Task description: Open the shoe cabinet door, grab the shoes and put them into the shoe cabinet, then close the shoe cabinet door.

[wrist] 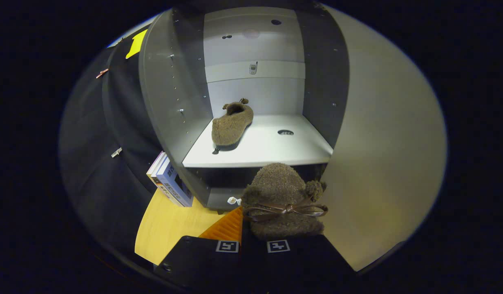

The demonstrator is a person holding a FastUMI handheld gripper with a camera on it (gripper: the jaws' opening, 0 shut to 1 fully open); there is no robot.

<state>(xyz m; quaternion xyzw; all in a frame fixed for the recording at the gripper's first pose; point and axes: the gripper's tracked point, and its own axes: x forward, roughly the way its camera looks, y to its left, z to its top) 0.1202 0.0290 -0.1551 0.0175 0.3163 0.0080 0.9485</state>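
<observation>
Gripper (pixel 253 234) fingers closed on a fuzzy brown slipper (pixel 280 196) with a ribbon bow, held toe-forward just ahead of the cabinet shelf (pixel 276 153). Cabinet door (pixel 382 155) stands open to the right. Second slipper (pixel 231 124) lies on the shelf, left side, heel toward the back wall. Books (pixel 169 184) lean against the cabinet's left side on the wooden floor (pixel 169 228).
</observation>
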